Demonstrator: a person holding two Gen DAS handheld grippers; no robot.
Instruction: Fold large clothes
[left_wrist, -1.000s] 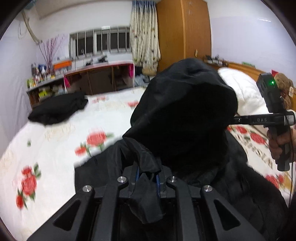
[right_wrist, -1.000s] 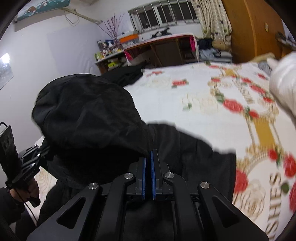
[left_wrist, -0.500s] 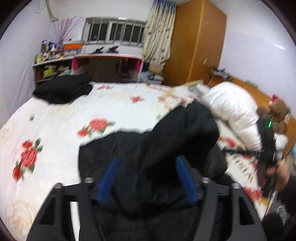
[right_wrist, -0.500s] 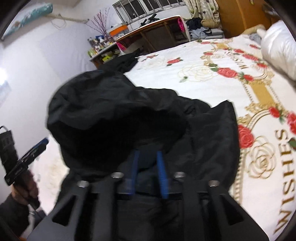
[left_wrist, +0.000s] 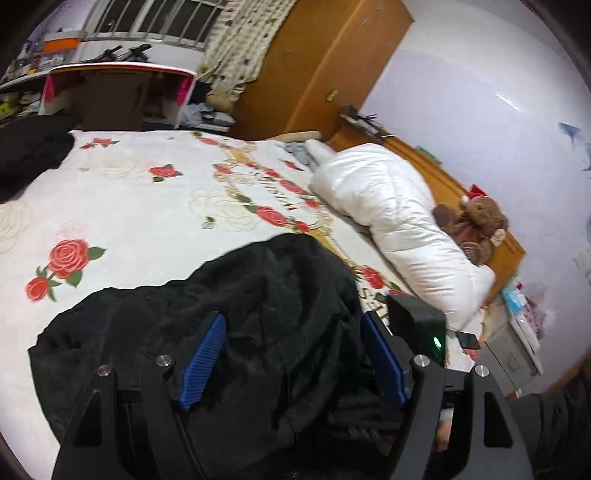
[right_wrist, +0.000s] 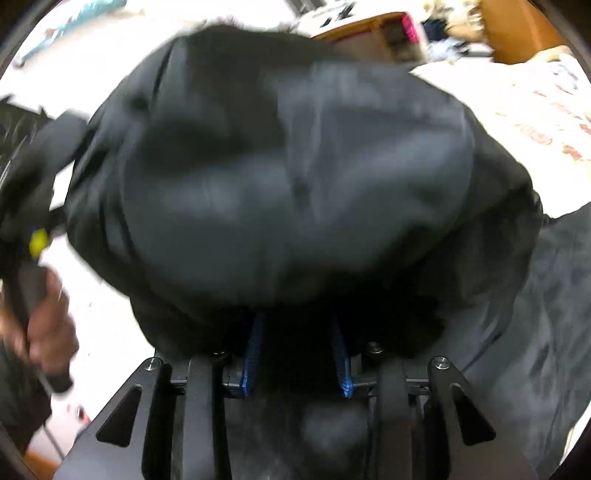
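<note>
A large black jacket (left_wrist: 236, 314) lies bunched on the floral bedsheet (left_wrist: 147, 206). My left gripper (left_wrist: 291, 354) is open, its blue pads spread wide over the jacket's folded top. In the right wrist view the jacket (right_wrist: 295, 166) bulges close in front and fills most of the frame. My right gripper (right_wrist: 299, 350) is open, its blue pads apart under the overhanging cloth. The right gripper's body (left_wrist: 417, 325) shows at the jacket's right side in the left wrist view. The left gripper (right_wrist: 40, 221) shows blurred at the left in the right wrist view.
A white duvet (left_wrist: 388, 221) and a brown teddy bear (left_wrist: 476, 225) lie along the wooden headboard at right. Another black garment (left_wrist: 29, 155) sits at the bed's far left. A desk (left_wrist: 110, 92) and a wardrobe (left_wrist: 325, 62) stand beyond the bed.
Both grippers were shut on the jacket a second ago and have opened, letting it go. The raised cloth has dropped onto the bed. Both cameras have swung closer and to the right.
</note>
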